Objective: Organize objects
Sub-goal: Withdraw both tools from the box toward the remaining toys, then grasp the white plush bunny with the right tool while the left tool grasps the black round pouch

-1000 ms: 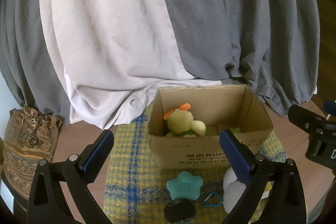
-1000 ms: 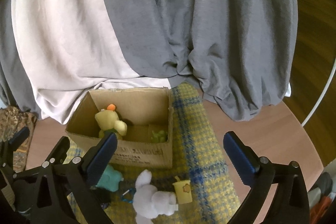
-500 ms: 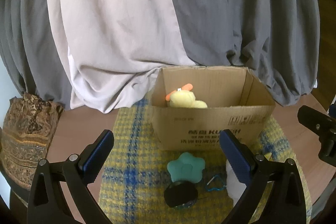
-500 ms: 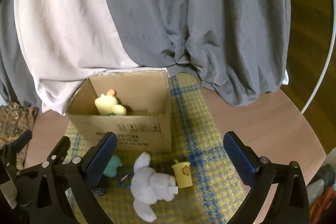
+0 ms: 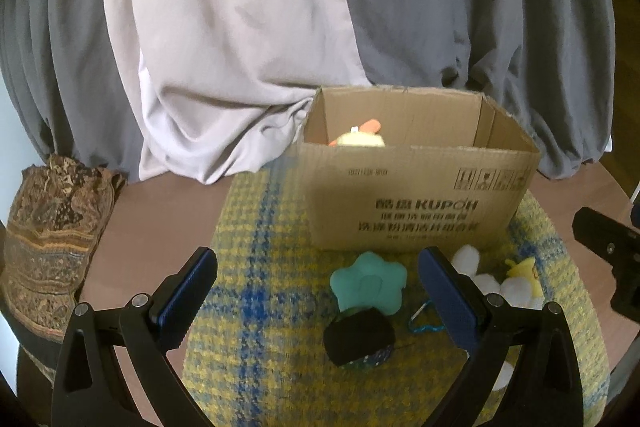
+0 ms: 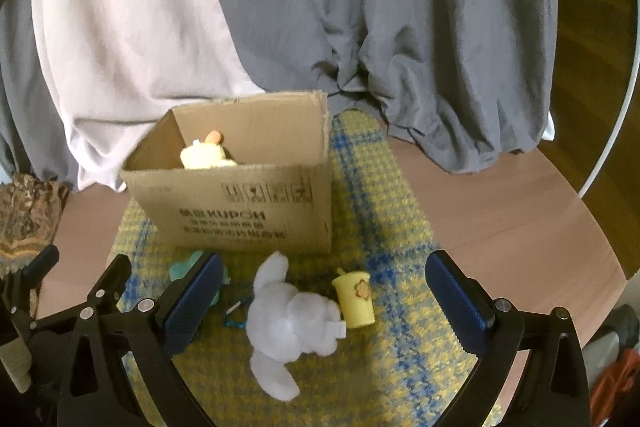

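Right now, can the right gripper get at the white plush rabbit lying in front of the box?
Probably yes: the right gripper is open, and the white plush rabbit lies uncovered between its fingers, though the yellow toy cup touches it.

box sits on the mat; plush rabbit and cup lie before it.

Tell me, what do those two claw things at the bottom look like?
Both the left gripper and right gripper are black plastic frames with triangular cut-outs and silver screw heads. Each finger ends in a dark blue, ribbed rubber pad. No cables or sleeves show.
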Motion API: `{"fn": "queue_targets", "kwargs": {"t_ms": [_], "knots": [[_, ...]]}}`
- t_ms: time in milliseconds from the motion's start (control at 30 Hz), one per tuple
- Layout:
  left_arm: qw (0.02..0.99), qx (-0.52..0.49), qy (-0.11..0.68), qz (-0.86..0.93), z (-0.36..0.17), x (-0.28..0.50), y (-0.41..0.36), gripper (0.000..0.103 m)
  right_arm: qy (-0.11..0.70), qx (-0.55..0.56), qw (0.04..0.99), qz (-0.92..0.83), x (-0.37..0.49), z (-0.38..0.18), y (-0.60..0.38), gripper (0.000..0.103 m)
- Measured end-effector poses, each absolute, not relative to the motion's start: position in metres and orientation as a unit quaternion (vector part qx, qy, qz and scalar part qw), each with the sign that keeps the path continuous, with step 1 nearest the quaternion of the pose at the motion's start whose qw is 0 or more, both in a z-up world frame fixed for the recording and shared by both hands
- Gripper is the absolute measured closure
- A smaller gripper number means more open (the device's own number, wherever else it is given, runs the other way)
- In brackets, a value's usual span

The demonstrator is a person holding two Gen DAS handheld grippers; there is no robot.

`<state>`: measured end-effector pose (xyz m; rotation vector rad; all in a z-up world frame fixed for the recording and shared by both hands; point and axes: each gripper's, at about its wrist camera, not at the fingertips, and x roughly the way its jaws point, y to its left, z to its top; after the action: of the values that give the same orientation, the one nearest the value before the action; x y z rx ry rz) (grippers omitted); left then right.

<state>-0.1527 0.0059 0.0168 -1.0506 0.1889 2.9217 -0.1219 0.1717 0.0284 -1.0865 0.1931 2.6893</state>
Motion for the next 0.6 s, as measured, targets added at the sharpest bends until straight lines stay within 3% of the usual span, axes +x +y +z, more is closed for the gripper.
{"fn": "queue_targets", "kwargs": {"t_ms": [600], "knots": [[0.019,-0.372,0.062,0.926,-0.026,-0.145,-0.003,0.001,0.059,-0.411,0.112,0.903,-0.124,-0.016,0.161,0.001]]}}
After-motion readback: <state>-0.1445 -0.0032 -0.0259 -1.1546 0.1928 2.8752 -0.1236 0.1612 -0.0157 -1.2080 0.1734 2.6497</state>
